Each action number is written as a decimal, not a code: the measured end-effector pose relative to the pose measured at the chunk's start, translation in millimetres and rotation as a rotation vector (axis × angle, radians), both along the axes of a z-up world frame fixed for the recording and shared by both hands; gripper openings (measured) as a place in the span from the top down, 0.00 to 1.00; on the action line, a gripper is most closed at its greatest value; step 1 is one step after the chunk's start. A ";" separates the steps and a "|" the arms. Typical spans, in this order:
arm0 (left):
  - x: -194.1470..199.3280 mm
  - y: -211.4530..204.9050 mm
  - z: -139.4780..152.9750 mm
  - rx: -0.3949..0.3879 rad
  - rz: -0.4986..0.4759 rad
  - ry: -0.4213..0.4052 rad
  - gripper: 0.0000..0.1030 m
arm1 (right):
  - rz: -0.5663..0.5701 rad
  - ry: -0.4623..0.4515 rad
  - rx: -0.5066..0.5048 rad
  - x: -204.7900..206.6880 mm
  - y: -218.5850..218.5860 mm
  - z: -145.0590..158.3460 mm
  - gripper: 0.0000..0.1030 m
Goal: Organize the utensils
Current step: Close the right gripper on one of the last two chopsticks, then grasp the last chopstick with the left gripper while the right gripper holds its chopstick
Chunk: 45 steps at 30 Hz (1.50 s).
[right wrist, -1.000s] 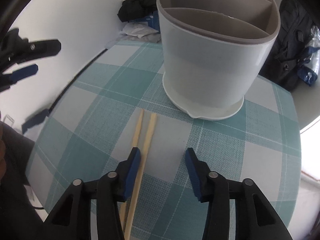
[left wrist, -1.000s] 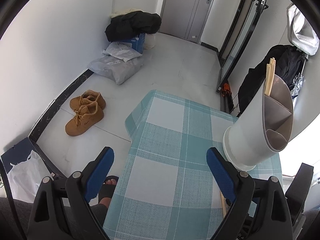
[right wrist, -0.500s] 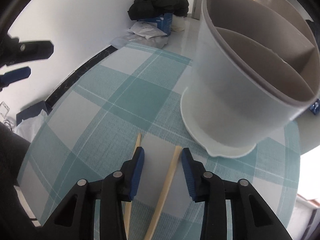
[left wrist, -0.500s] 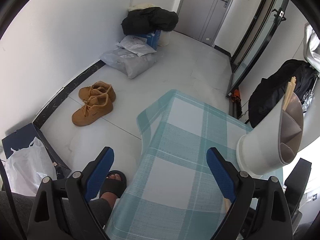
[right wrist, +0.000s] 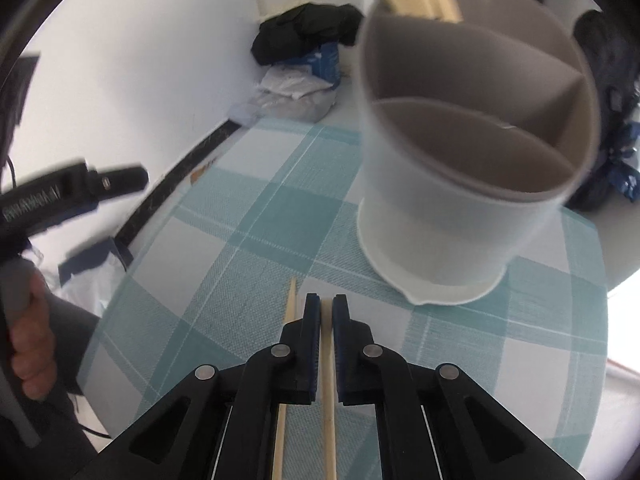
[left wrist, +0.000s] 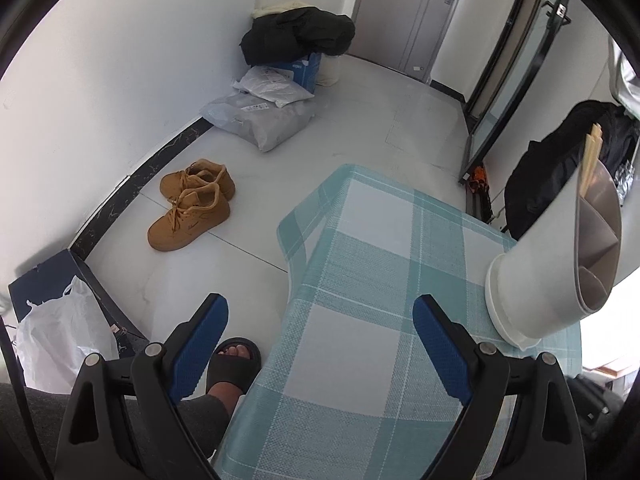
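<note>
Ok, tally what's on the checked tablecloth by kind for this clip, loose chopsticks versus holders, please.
Loose chopsticks: 2, one between the jaws of the right gripper, namely the clamped chopstick, and the free chopstick beside it on the tablecloth.
Utensil holder: 1, white, divided, with more chopsticks standing in its far compartment, too blurred to count.
Total: 3.

The right gripper [right wrist: 327, 307] pointed steeply downward, its jaws closed tight on a single chopstick [right wrist: 329, 392] running back between the blue pads. The left gripper [left wrist: 320, 344] hung tilted down with its jaws spread wide and nothing between them. A hand [right wrist: 30, 344] gripped its grey handle at far left.
</note>
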State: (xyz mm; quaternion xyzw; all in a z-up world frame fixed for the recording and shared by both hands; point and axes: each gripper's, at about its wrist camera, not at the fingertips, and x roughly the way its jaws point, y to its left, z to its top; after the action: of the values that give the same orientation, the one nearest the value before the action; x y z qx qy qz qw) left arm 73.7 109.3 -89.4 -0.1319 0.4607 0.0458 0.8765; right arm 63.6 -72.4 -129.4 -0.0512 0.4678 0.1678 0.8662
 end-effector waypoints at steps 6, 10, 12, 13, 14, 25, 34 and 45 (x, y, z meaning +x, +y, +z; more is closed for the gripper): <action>-5.6 -20.0 1.2 0.035 -0.060 -0.009 0.12 | -0.107 -0.015 0.121 -3.3 -40.6 17.5 0.95; -6.0 -31.4 -1.5 0.049 -0.093 0.011 0.12 | -0.156 -0.013 0.207 -4.5 -63.5 21.4 0.95; -6.1 -34.9 -3.0 0.037 -0.108 0.023 0.12 | -0.174 -0.008 0.244 -3.8 -72.8 22.0 0.95; -5.4 -37.2 -4.3 0.027 -0.122 0.032 0.12 | -0.182 -0.007 0.260 -6.1 -75.4 21.8 0.95; -5.1 -40.0 -6.0 0.024 -0.134 0.044 0.12 | -0.193 -0.006 0.284 -6.7 -80.5 22.5 0.95; 5.8 -80.6 -31.6 -0.076 -0.249 0.219 0.12 | -0.357 -0.033 0.545 -7.7 -145.7 30.3 0.95; 12.1 -109.8 -41.3 0.097 -0.255 0.270 0.12 | -0.444 -0.108 0.612 -14.0 -185.3 33.7 0.95; 18.2 -133.5 -36.4 0.133 -0.203 0.289 0.86 | -0.513 -0.136 0.650 -29.1 -209.8 39.0 0.95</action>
State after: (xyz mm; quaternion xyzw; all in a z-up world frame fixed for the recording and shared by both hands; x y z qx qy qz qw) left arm 91.9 -24.2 -125.8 -0.0185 0.5888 0.0059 0.8080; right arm 34.5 -282.2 -90.4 0.3322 0.3299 0.0817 0.8798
